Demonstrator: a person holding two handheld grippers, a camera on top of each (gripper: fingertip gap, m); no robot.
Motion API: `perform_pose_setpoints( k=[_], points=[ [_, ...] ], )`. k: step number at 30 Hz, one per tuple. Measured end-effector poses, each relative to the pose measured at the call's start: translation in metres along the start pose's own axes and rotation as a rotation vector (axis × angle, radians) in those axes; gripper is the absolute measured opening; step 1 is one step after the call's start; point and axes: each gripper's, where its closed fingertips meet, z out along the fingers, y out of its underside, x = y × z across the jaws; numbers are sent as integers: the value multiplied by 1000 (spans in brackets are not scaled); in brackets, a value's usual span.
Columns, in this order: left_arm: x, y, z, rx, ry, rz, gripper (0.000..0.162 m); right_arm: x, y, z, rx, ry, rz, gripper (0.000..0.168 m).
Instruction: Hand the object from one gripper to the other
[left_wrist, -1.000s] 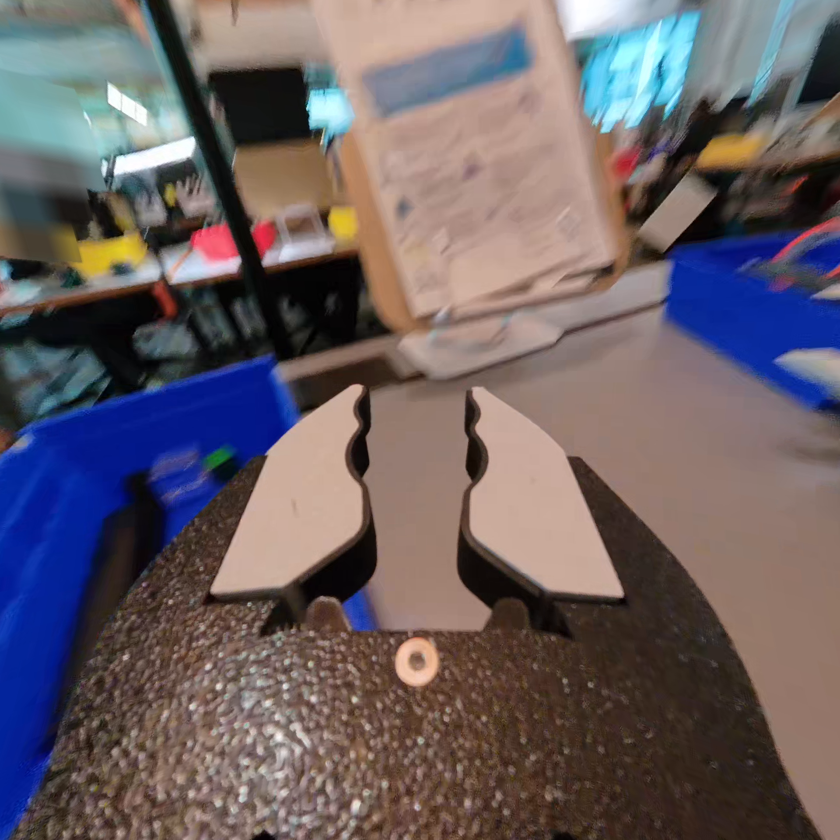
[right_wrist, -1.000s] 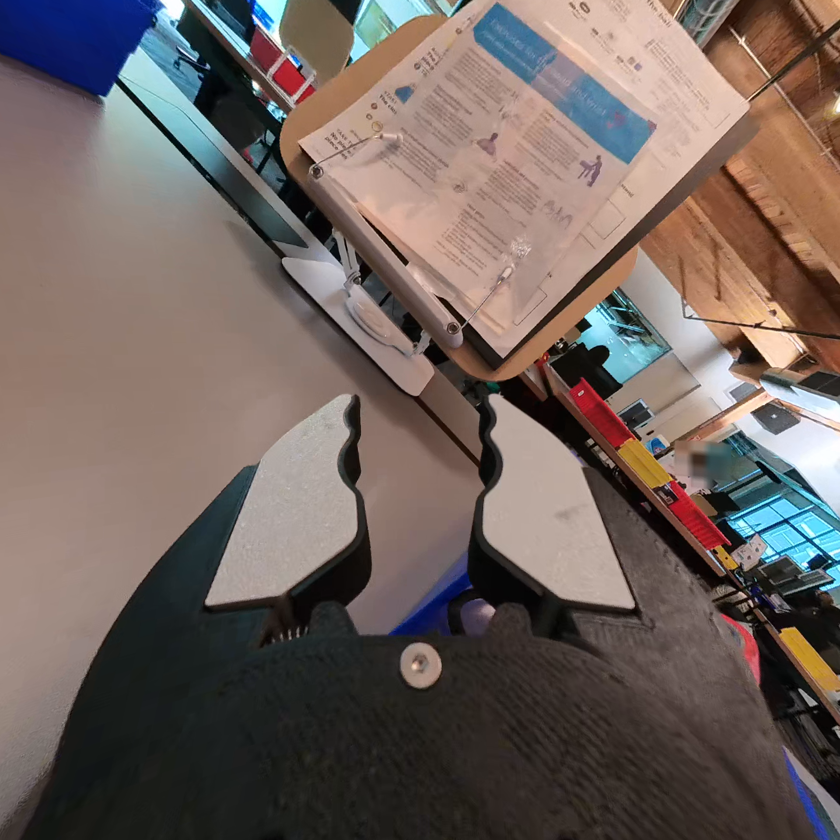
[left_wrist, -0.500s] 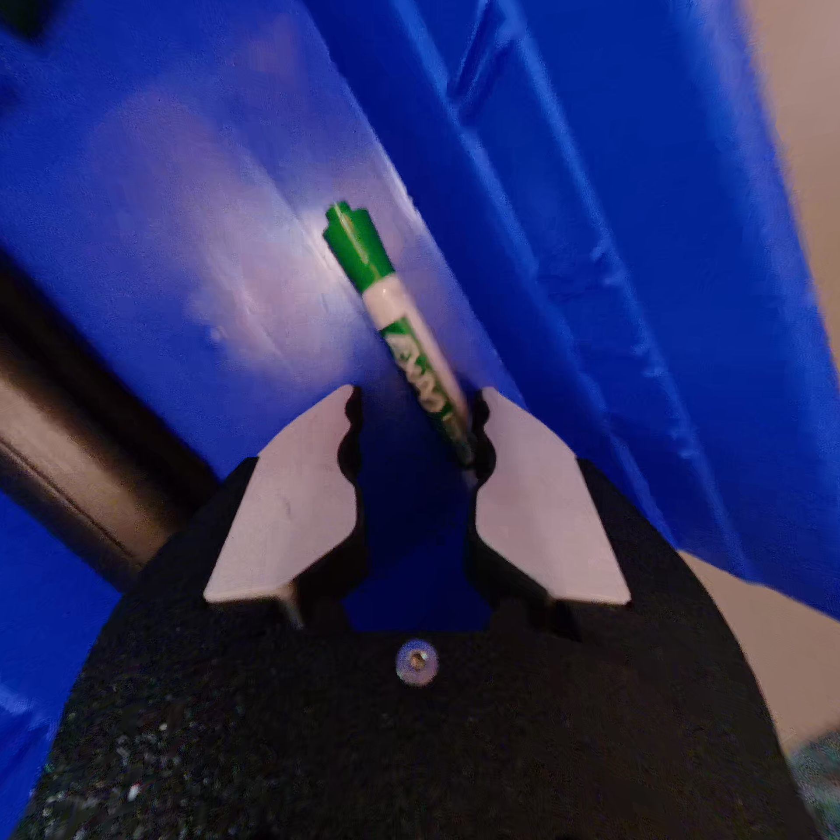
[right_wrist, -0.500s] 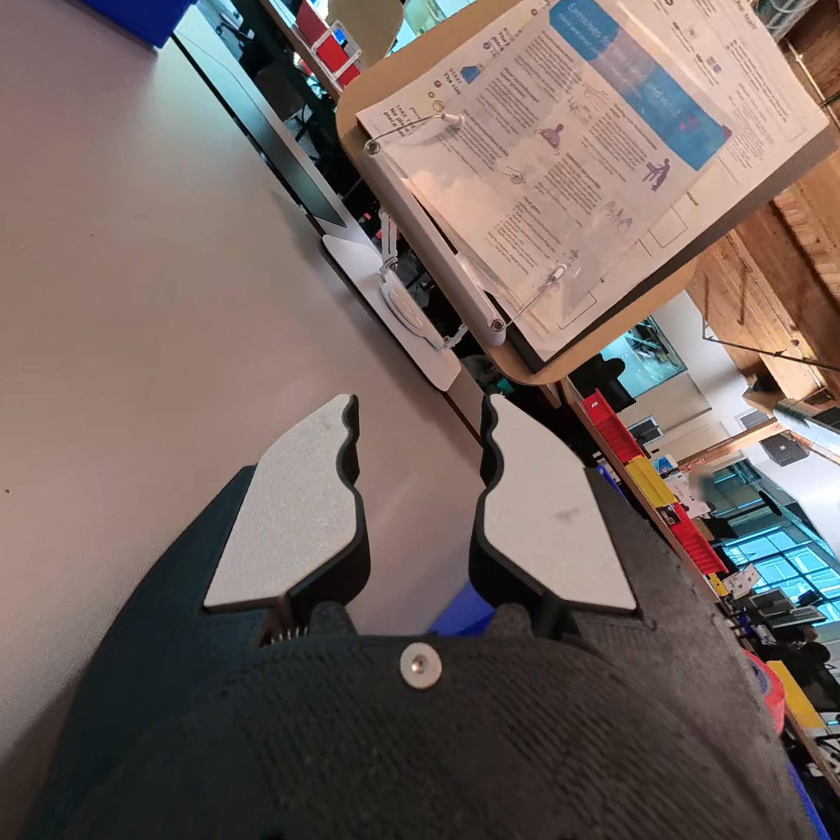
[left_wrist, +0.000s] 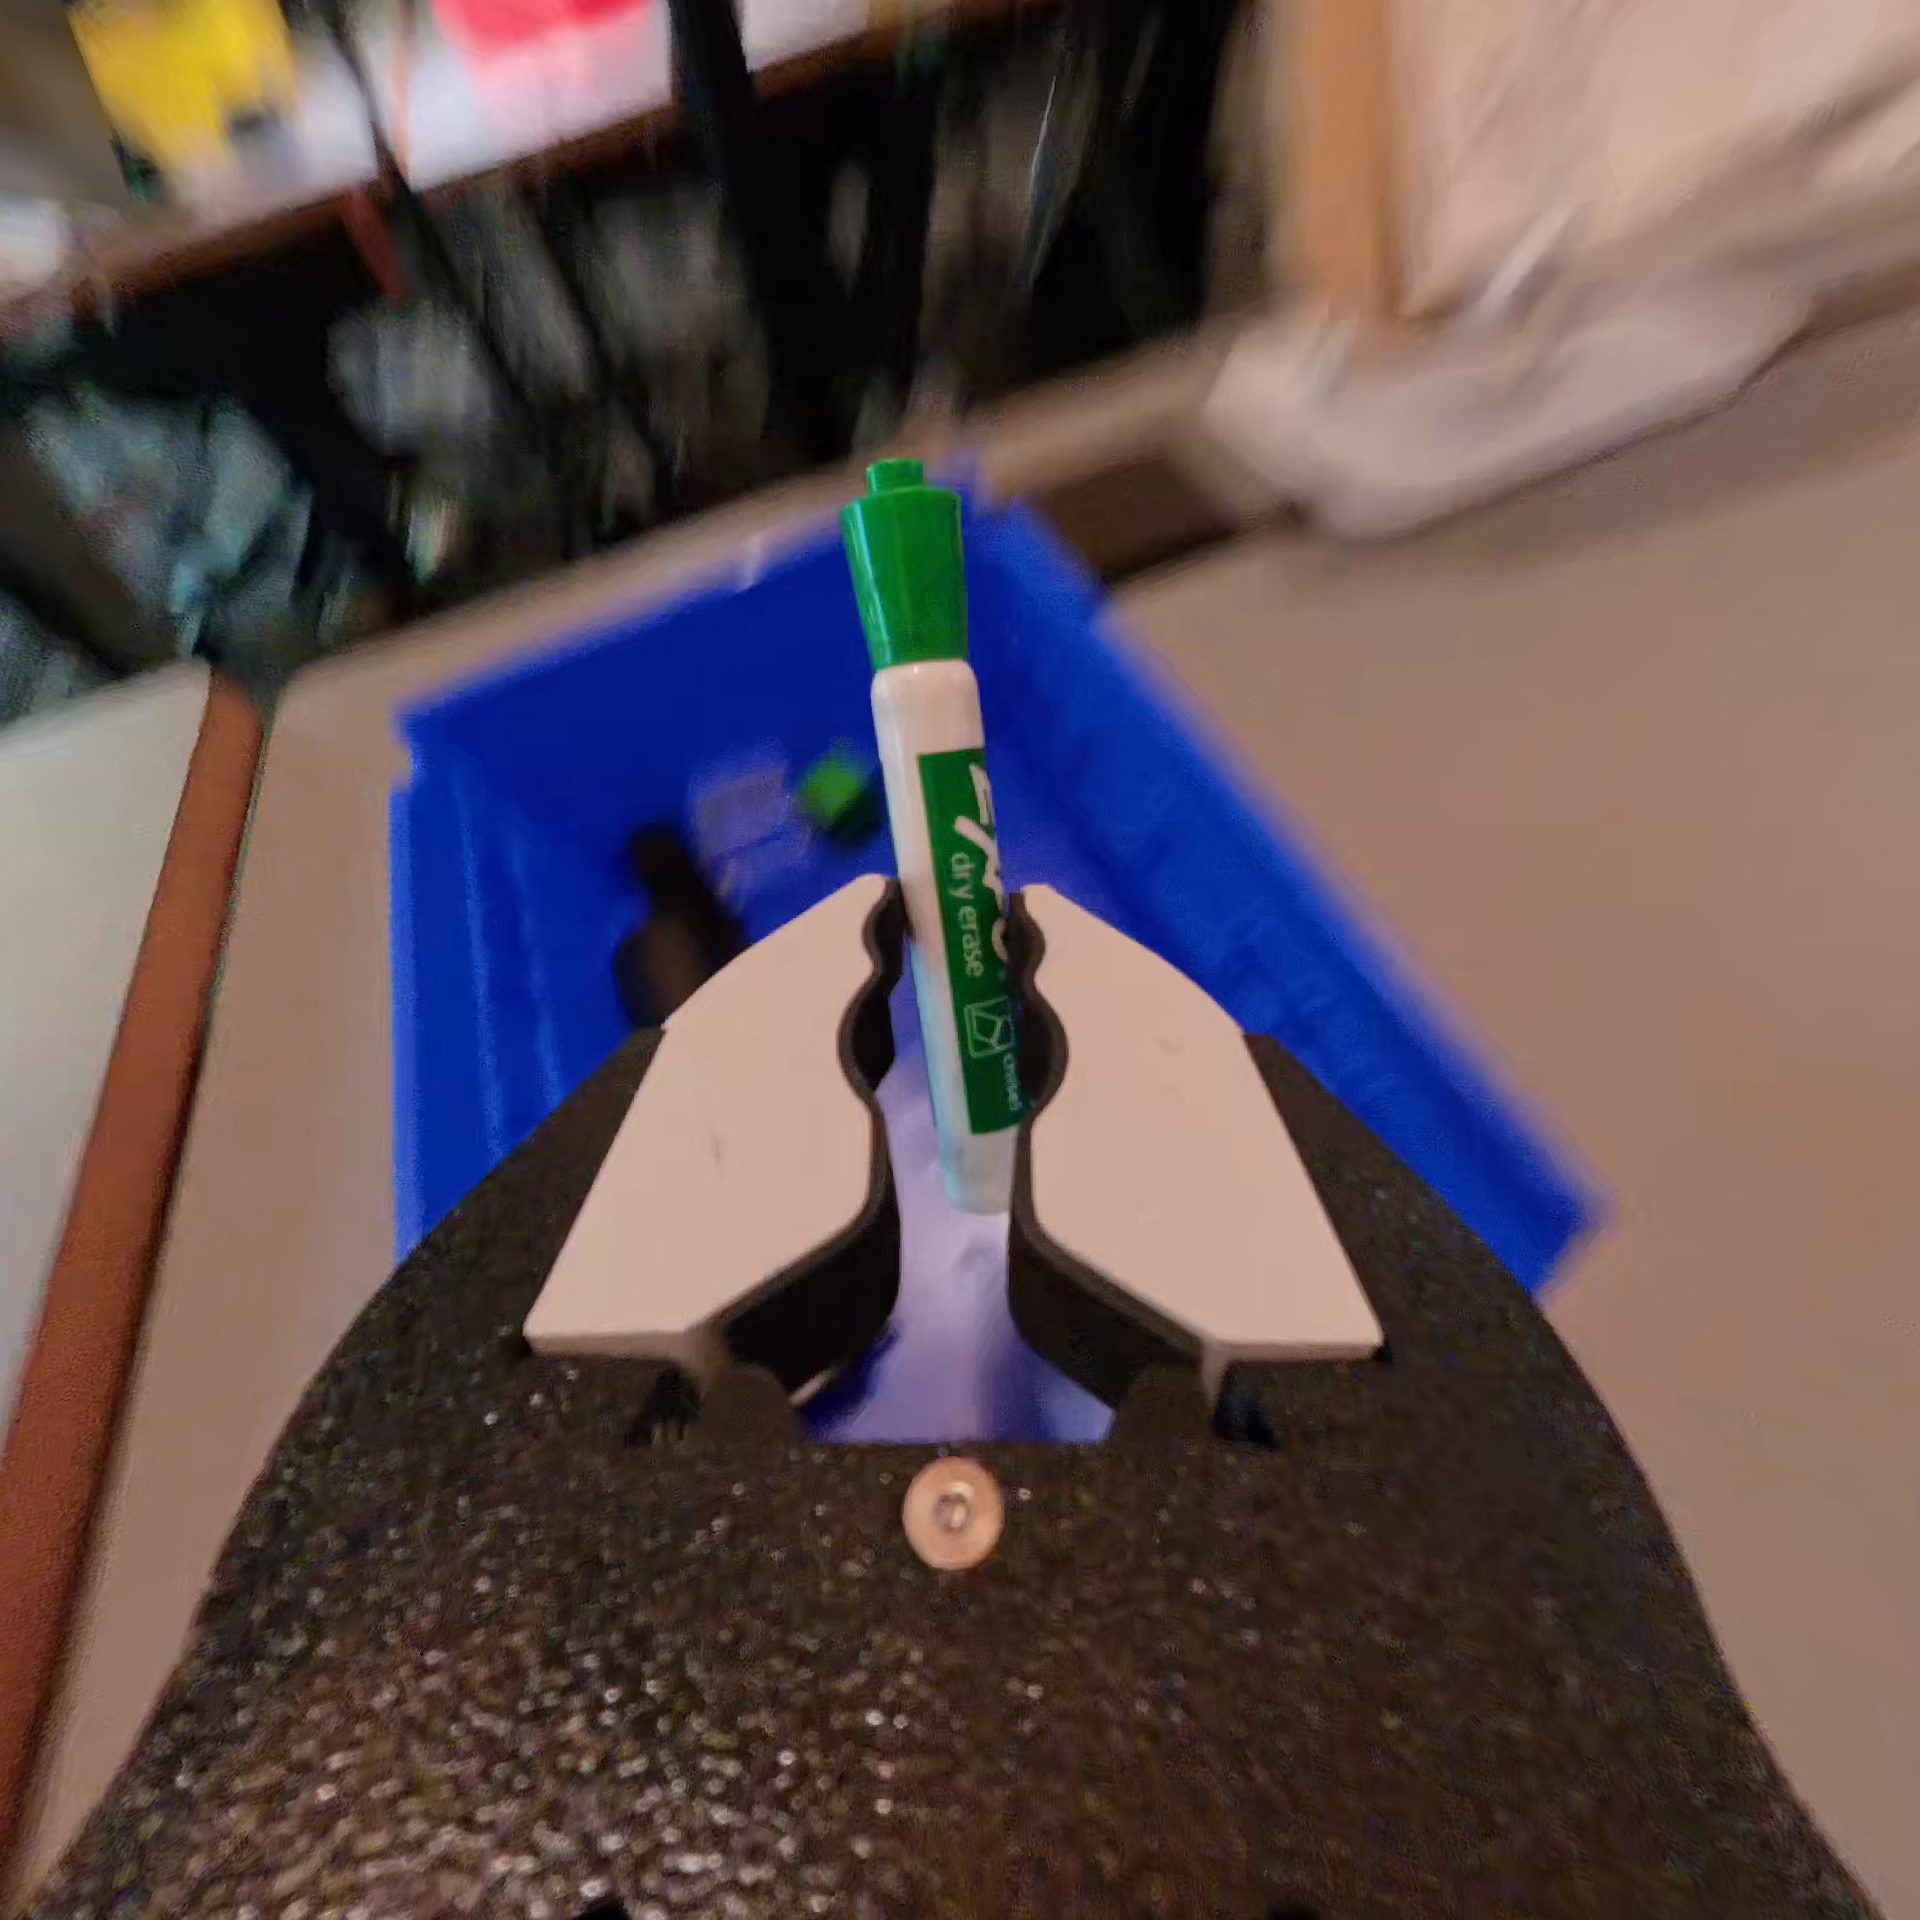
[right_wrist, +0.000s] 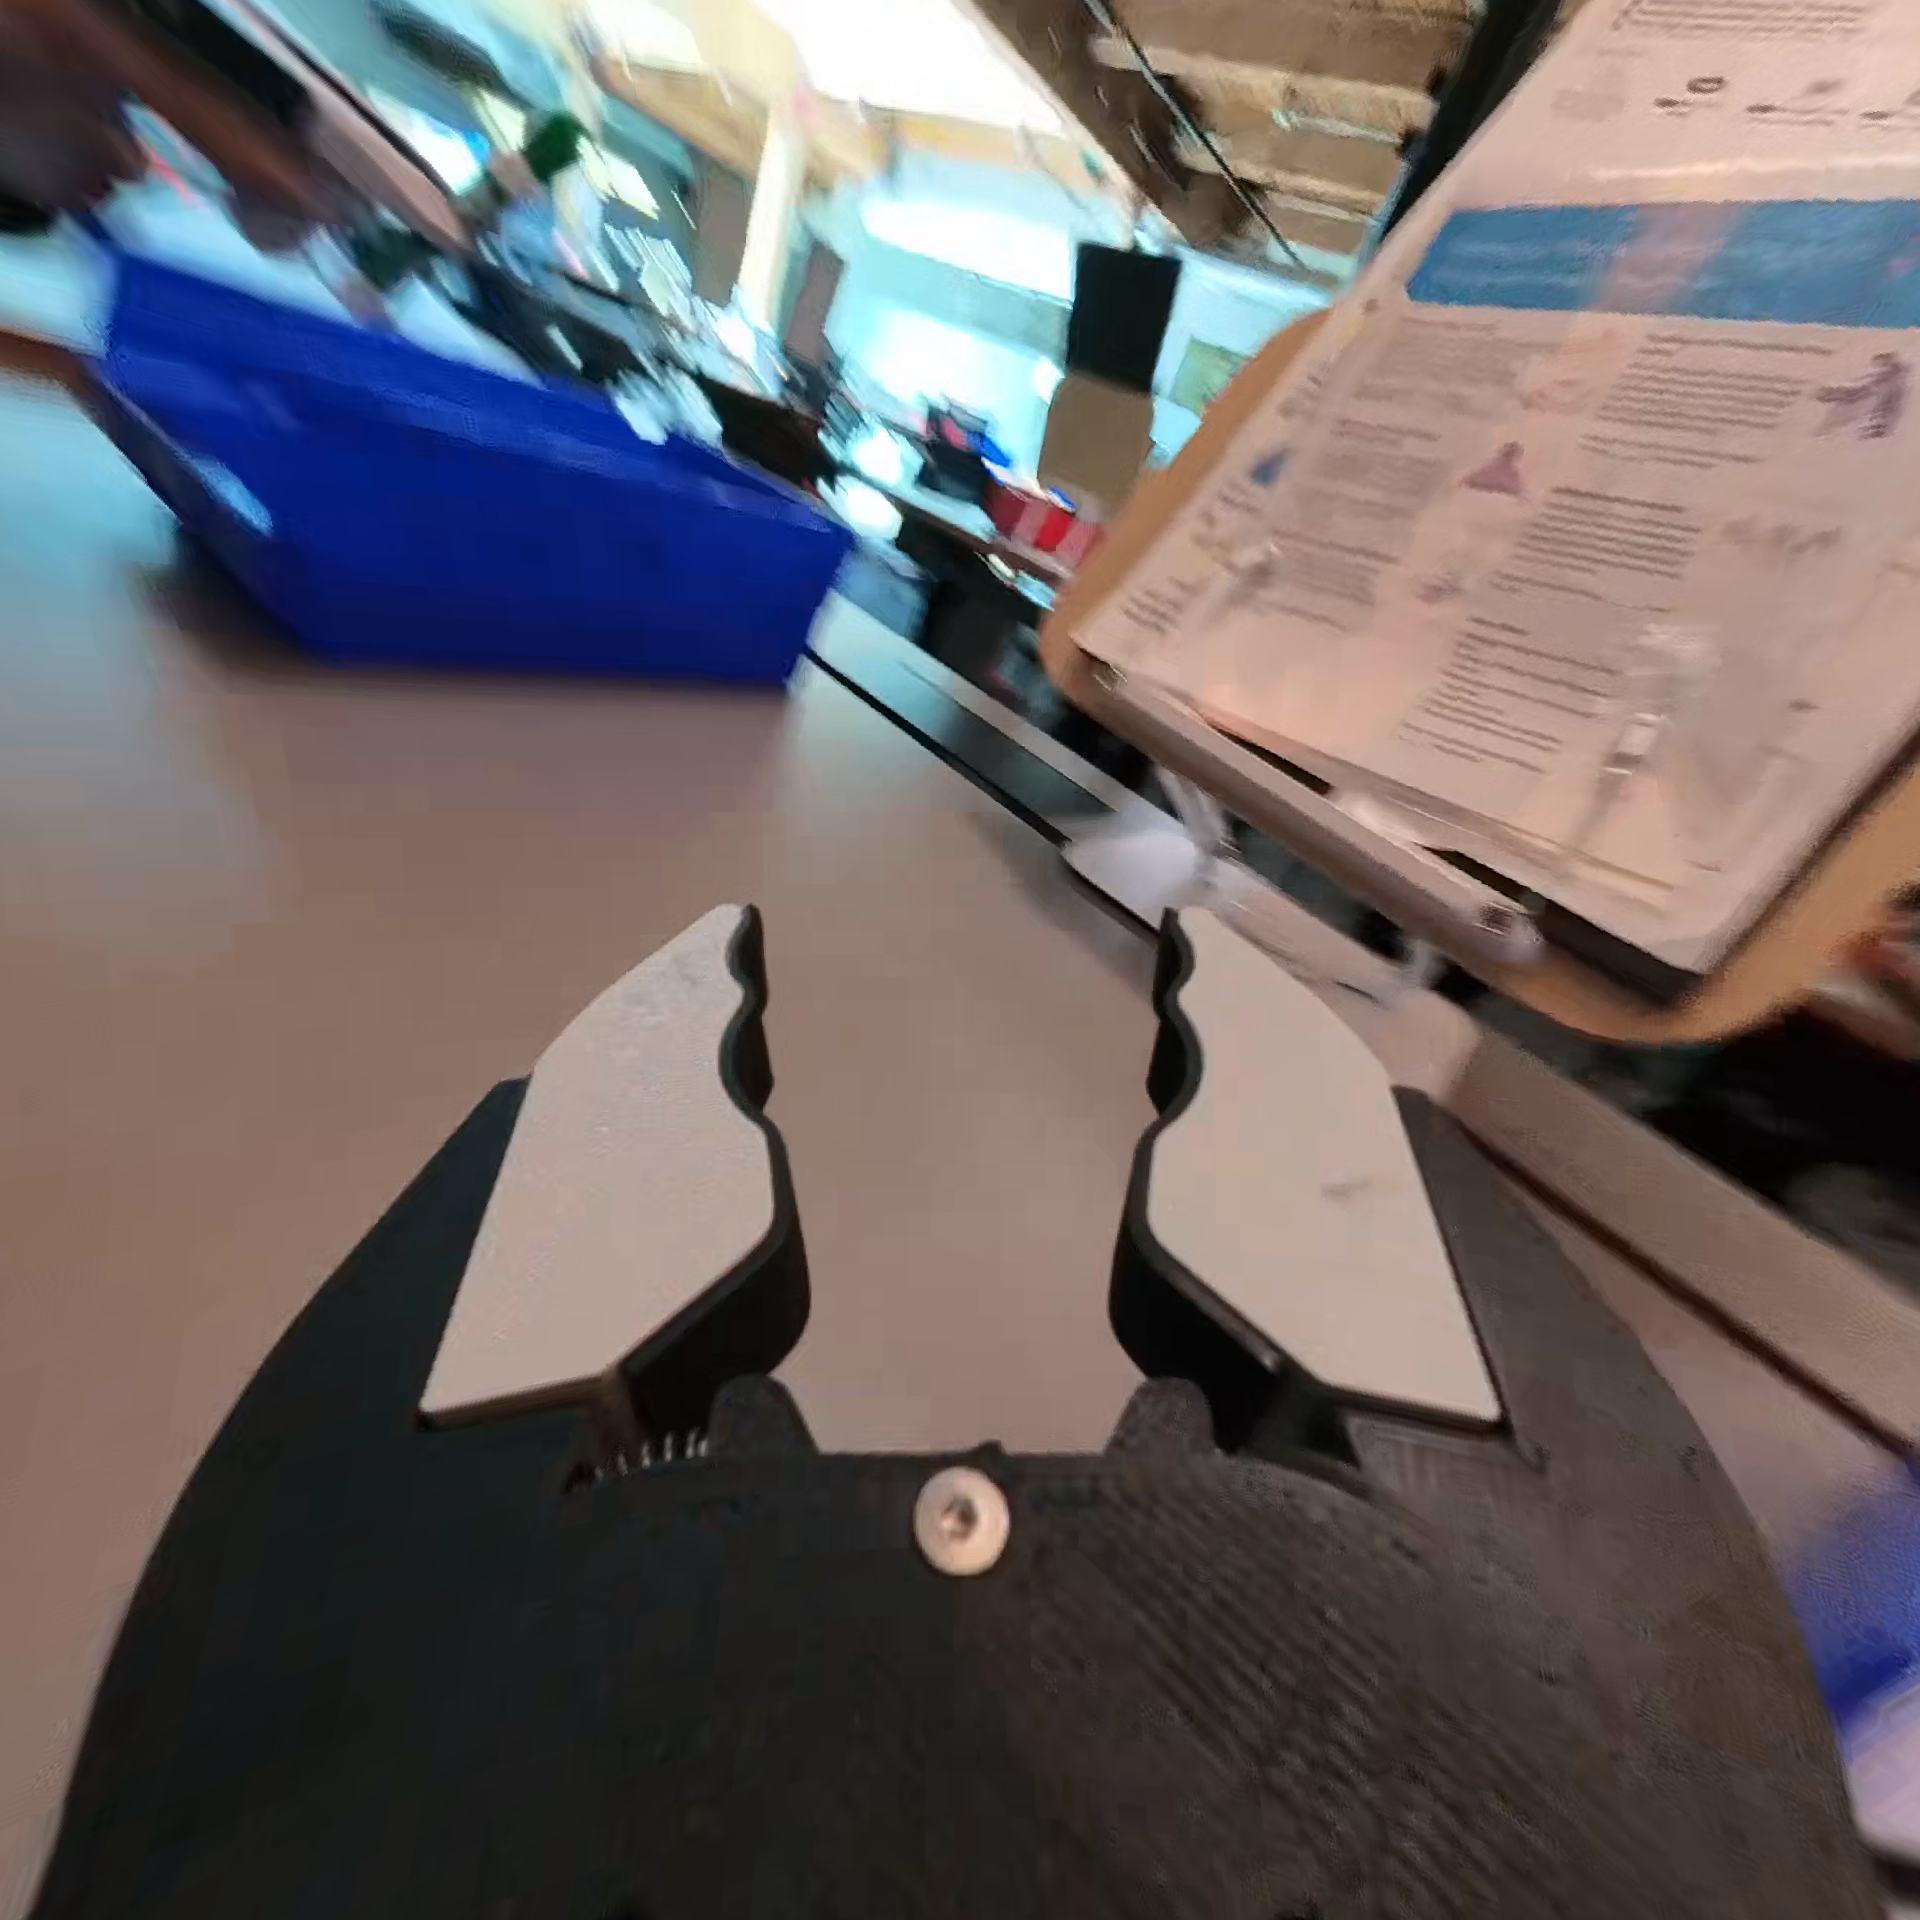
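The left tool (left_wrist: 956, 914) pinches the green-capped marker (left_wrist: 930, 831) upright above the blue bin (left_wrist: 1195, 831); light, stiff and probably slick-barrelled, it suits the gaping, empty right tool (right_wrist: 961, 925) taking its exposed cap end.

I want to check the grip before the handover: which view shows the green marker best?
The left wrist view: the green marker stands sharp between the left gripper fingers. The right wrist view shows no clear marker.
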Motion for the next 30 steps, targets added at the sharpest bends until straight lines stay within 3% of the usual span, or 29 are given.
perform_pose_setpoints(
  k=[1, 4, 6, 10, 15, 21, 25, 30],
  points=[
    [19, -26, -17, 153, 77, -20, 19, -8, -11, 5, 59, -67, 91, 71],
    [107, -79, -58, 474, 440, -30, 20, -29, -42, 20, 194, -294, 385, 71],
    [173, -91, -69, 561, 688, -44, 20, -43, -61, 26, 267, -449, 540, 66],
    [275, -75, -35, 594, 917, 12, 19, -57, -78, 21, 367, -573, 722, 52],
    [337, -48, -5, 552, 1058, -69, 19, -59, -59, 3, 347, -500, 640, 43],
    [342, -28, 12, 538, 886, 28, 19, -55, -58, 6, 321, -440, 608, 38],
    [344, -27, 12, 566, 749, 211, 19, -50, -54, 13, 279, -316, 547, 38],
    [348, -24, 18, 541, 574, 375, 19, -53, -53, 12, 258, -300, 415, 17]
  ],
)
